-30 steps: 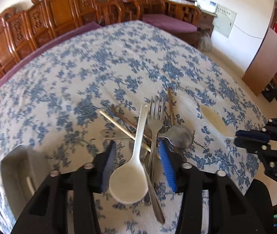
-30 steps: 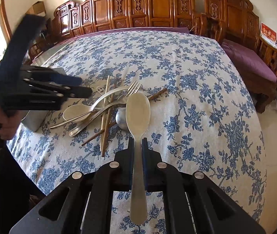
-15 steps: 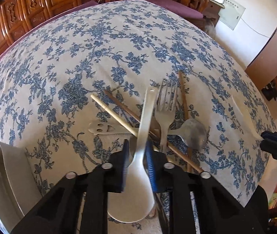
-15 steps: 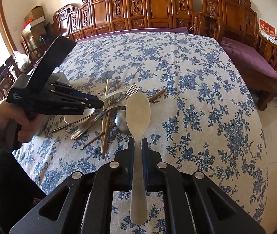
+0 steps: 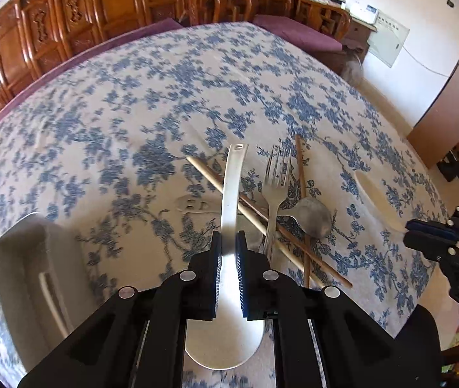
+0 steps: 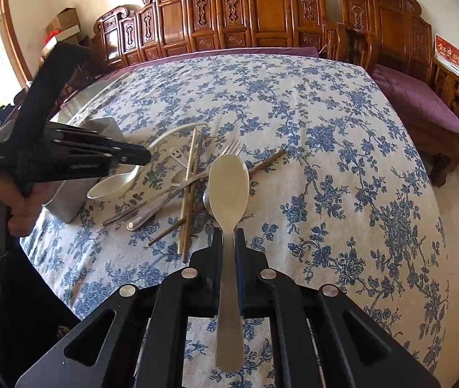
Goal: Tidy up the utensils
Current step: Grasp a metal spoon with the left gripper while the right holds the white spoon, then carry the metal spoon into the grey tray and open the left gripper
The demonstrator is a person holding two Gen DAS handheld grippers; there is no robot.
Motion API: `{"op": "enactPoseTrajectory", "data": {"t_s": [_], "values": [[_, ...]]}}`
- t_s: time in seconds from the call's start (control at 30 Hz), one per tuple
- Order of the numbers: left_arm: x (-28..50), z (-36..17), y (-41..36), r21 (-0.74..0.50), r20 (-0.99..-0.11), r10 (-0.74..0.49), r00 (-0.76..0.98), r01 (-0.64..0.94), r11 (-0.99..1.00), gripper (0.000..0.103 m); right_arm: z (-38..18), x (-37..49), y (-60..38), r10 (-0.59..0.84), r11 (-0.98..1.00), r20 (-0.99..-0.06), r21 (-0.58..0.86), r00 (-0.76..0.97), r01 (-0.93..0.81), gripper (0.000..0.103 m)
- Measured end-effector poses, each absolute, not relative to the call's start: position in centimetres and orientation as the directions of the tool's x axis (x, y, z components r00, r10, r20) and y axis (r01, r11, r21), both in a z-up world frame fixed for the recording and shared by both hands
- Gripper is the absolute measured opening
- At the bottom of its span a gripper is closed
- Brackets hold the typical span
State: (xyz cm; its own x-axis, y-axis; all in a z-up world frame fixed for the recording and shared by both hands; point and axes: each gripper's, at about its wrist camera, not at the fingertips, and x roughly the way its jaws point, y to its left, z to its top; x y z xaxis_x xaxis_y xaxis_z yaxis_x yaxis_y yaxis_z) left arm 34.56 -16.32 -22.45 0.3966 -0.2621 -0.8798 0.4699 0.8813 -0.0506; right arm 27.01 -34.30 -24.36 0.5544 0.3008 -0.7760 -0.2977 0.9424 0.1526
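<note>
My left fingers [image 5: 228,252] have just clamped onto the white spoon [image 5: 232,190] – right fingers [image 6: 228,242] stay clamped on their cream spoon [image 6: 229,184] – so 2 spoons can go to the holder [image 6: 67,194].

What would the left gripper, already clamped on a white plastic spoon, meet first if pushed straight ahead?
Probably the pale wooden chopstick crossing beneath the white plastic spoon held by the left gripper; depth is uncertain.

Fork [image 5: 274,194] lies across chopsticks [image 5: 261,218], container [image 5: 32,274] to their left.
</note>
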Motion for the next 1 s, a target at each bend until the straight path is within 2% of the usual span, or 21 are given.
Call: {"op": "enactPoseTrajectory", "data": {"t_s": [0.57,1.0], "values": [[30.0,-16.0,-10.8,-0.002,-0.828,-0.229,0.512,0.406,0.914,0.008,-21.3,25.4,-31.8,0.352,0.920,-0.726,0.152,0.591,-0.362,0.009],[29.7,-16.6,-3.4,0.012,-0.832,-0.153,0.534,0.292,0.956,0.008,-20.7,24.5,-29.7,0.357,0.912,-0.719,0.131,0.596,-0.388,0.009]]}}
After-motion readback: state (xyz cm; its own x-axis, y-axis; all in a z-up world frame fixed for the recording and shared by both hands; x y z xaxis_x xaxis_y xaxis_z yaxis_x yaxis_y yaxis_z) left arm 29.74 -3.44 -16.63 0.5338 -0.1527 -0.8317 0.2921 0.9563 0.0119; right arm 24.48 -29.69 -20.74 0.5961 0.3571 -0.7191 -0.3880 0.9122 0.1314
